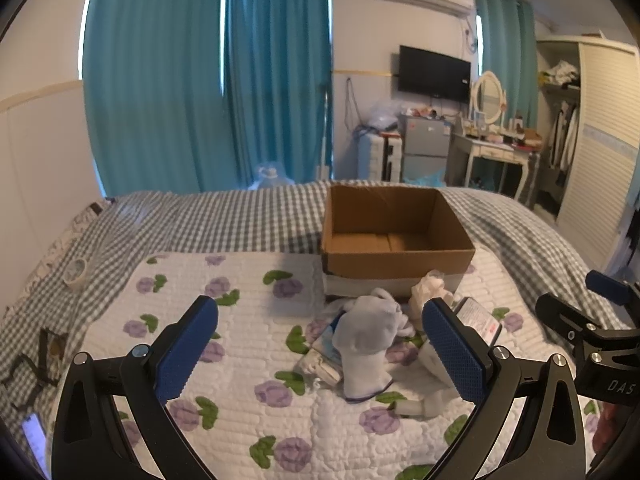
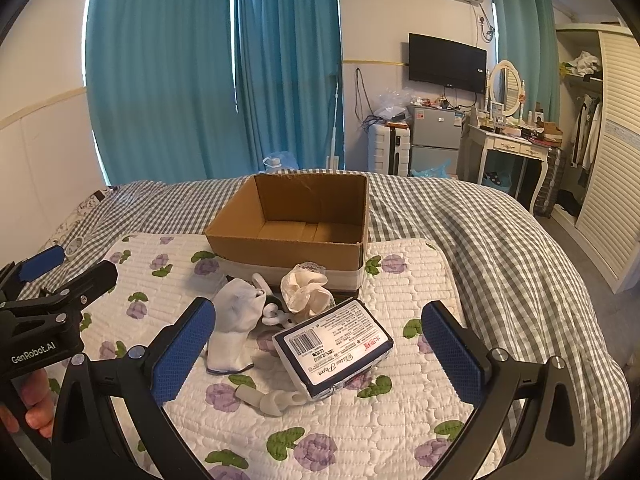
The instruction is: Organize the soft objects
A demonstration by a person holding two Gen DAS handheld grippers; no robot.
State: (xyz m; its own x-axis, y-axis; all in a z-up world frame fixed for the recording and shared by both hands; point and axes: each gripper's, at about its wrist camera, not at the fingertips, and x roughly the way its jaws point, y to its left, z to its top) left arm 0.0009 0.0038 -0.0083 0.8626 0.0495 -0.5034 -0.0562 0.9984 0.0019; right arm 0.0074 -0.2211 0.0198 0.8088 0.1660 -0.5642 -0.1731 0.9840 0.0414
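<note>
An open, empty cardboard box (image 1: 396, 236) (image 2: 296, 224) stands on the flowered white quilt (image 1: 248, 344) (image 2: 400, 412). In front of it lies a pile of soft things: a white sock (image 1: 366, 354) (image 2: 234, 330), a cream crumpled cloth (image 1: 430, 288) (image 2: 306, 290), a tissue pack (image 1: 478, 318) (image 2: 334, 346) and a small rolled white piece (image 2: 276, 400). My left gripper (image 1: 320, 348) is open above the quilt, with the sock between its fingers. My right gripper (image 2: 318, 350) is open around the tissue pack, above it. Each gripper shows at the edge of the other's view.
The quilt lies on a grey checked bedspread (image 2: 500, 248). A roll of tape (image 1: 76, 270) sits at the bed's left side. Teal curtains, a small fridge, a dresser with a mirror and a wardrobe stand beyond the bed's far edge.
</note>
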